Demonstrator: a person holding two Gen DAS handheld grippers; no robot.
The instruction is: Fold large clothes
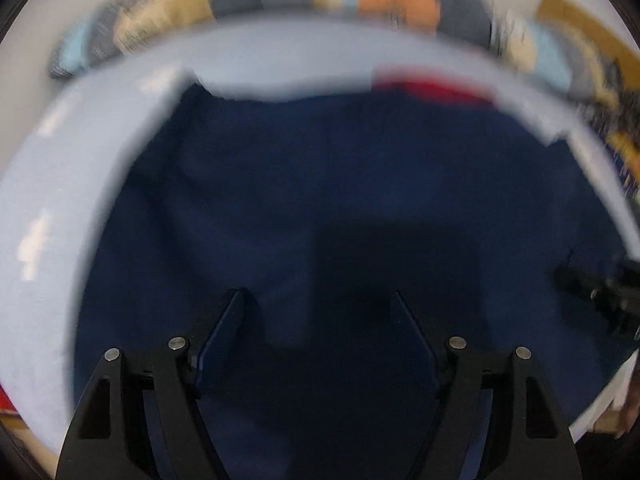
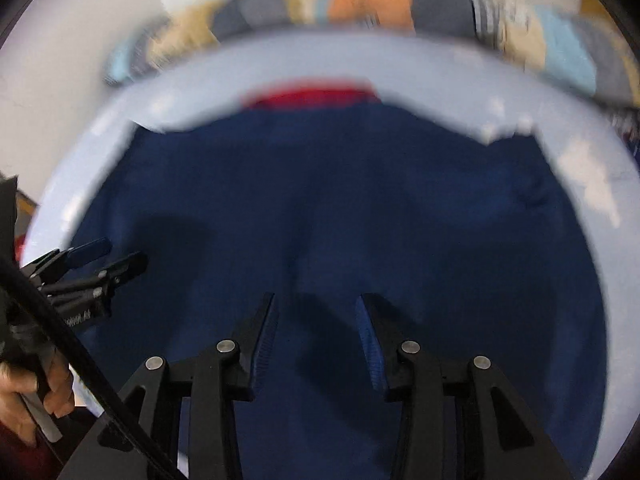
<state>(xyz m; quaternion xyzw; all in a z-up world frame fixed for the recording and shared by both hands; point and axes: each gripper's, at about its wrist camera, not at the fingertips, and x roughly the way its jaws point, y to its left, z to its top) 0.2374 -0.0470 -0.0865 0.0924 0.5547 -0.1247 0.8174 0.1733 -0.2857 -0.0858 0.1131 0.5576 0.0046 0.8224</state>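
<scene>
Left wrist: blurred clothes pile (image 1: 392, 4)

Pale blue table (image 1: 280, 60), white wall (image 2: 80, 40), blurred folded clothes stack (image 1: 396, 0)

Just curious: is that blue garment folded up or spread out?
Spread out: the blue garment lies wide across the pale sheet, with no neat folded stack showing.
</scene>
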